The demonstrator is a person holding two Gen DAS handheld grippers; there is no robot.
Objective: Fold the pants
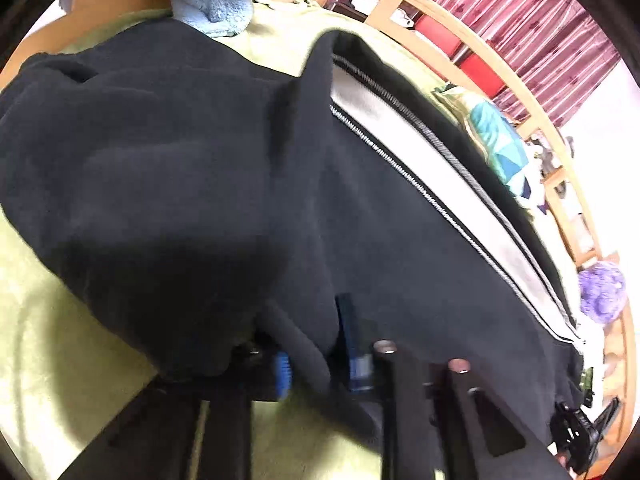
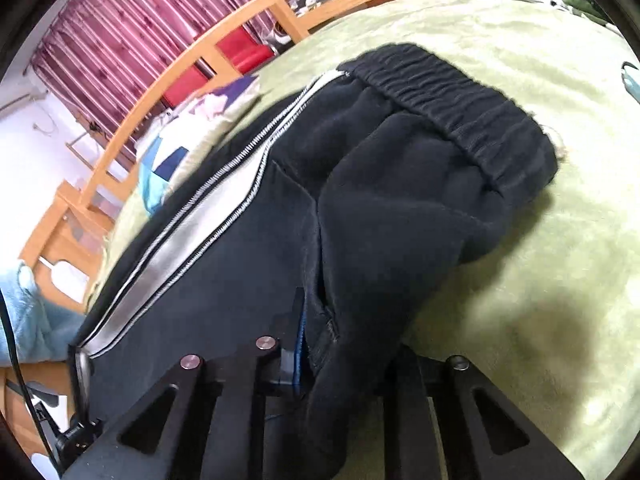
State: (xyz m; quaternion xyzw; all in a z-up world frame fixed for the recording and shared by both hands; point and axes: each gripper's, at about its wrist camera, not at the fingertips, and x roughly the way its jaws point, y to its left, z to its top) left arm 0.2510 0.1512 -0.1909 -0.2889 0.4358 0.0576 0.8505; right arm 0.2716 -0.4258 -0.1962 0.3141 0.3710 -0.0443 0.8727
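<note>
Pants (image 1: 192, 184), black with a pale zip-edged side stripe (image 1: 432, 176), sprawl over the green blanket (image 1: 36, 340), and the left gripper (image 1: 316, 364) is clamped on a fold of them at the near edge. Over on the right, the right gripper (image 2: 316, 356) is pinching black cloth too, it seems, though the fabric hides its tips. Elastic waistband (image 2: 460, 96) lies far right, wooden rail (image 2: 132, 116) beyond.

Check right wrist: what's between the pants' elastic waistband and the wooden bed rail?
Right wrist view: bare green bedspread lies between the pants waistband and the wooden bed rail.
</note>
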